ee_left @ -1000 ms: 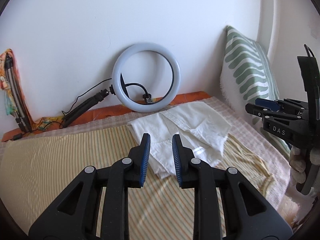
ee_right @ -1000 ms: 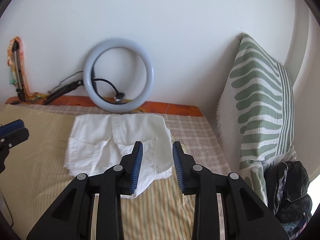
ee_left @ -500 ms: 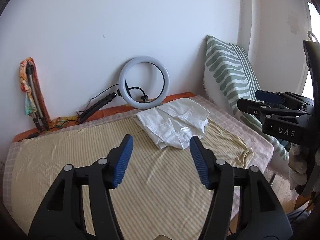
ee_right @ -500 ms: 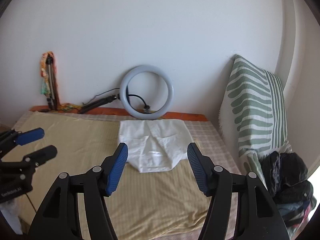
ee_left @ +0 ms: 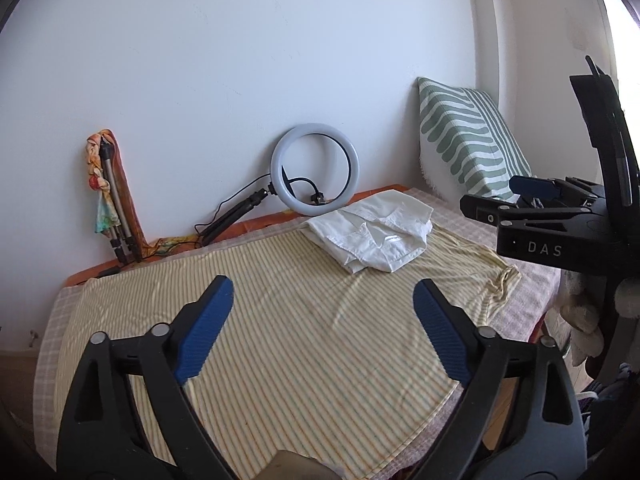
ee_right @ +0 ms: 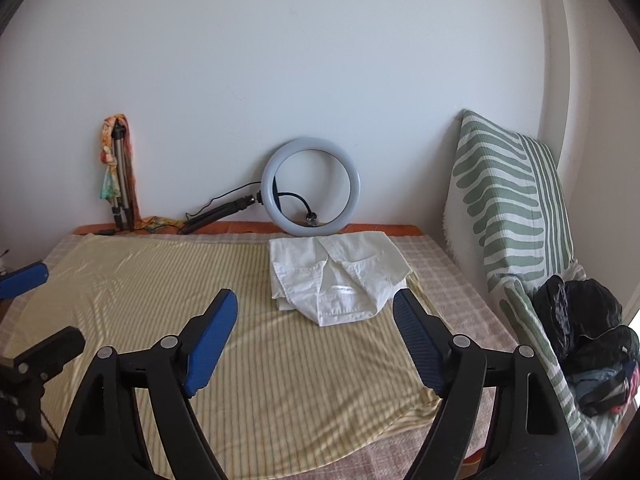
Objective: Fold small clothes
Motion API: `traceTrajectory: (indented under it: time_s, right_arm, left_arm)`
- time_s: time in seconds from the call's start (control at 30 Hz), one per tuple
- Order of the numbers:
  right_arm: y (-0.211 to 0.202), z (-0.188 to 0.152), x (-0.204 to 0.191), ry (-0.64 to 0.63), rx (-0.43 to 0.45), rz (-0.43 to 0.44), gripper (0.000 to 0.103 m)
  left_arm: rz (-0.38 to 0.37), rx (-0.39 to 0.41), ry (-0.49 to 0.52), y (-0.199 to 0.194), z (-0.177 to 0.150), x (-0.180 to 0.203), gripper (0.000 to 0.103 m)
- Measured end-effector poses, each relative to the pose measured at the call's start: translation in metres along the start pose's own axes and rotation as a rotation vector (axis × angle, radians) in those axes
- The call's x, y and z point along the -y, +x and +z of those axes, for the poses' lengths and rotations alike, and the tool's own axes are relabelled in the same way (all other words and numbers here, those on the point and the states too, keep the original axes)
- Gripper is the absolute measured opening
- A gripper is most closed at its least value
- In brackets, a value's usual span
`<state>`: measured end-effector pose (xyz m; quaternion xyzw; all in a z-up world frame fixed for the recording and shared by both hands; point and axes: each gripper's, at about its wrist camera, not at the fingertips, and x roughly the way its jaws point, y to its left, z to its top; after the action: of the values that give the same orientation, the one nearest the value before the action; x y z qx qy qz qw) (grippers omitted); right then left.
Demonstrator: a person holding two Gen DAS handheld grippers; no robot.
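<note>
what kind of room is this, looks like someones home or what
Most likely a bedroom or spare room in a home. A bed covered with a yellow striped sheet sits against a plain wall, a green striped pillow leans at one end, and a ring light stands behind the folded white shirt.

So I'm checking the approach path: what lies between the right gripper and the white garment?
Only bare striped yellow sheet separates the right gripper from the folded white garment; the right wrist view shows nothing else there.
</note>
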<state>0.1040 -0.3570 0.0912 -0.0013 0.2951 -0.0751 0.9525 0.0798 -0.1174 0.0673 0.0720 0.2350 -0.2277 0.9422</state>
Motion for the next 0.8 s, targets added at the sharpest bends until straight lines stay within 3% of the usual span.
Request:
traceTrajectory:
  time_s: [0.2,0.43,0.8]
  right_arm:
    - [0.006,-0.011,0.004,0.044,0.0,-0.013,0.082]
    - [0.014,-0.022,0.001,0.035,-0.001,-0.029,0.083]
    - [0.022,-0.028,-0.002,0.032,-0.026,-0.032,0.083]
  left_arm:
    - [0.024,0.008,0.006,0.002,-0.01,-0.003,0.103]
    - [0.028,-0.051,0.0,0.017,-0.021,-0.004,0.103]
    - [0.042,-0.063,0.037,0.017,-0.031,0.001,0.103]
